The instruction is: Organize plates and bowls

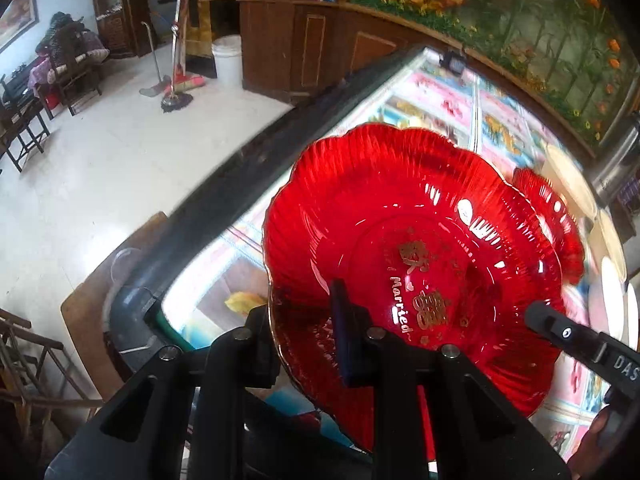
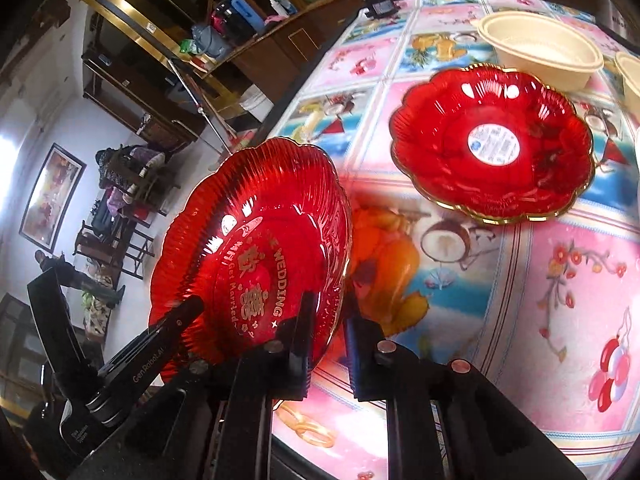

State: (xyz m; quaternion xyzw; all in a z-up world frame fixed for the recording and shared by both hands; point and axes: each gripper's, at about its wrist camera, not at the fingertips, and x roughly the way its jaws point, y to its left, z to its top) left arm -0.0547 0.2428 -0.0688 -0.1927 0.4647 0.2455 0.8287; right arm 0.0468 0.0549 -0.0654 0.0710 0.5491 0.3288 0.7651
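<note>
Both the left tongs (image 1: 304,344) and the right tongs (image 2: 330,344) pinch the near rim of one red wedding plate (image 2: 256,248), held tilted above the table (image 2: 560,320) edge. The stacking step looks in hand: next it likely needs carrying onto the second red plate (image 2: 492,144) lying beyond it beside the cream bowl (image 2: 540,48).

The held plate (image 2: 256,240) is shiny red with thin ribs and gold writing in the middle. The far plate (image 2: 492,144) is red too, with a gold edge and a round white sticker. The bowl (image 2: 540,48) is cream. The table (image 2: 560,280) cover has pink and blue squares with fruit and flowers. Both claws are black.
</note>
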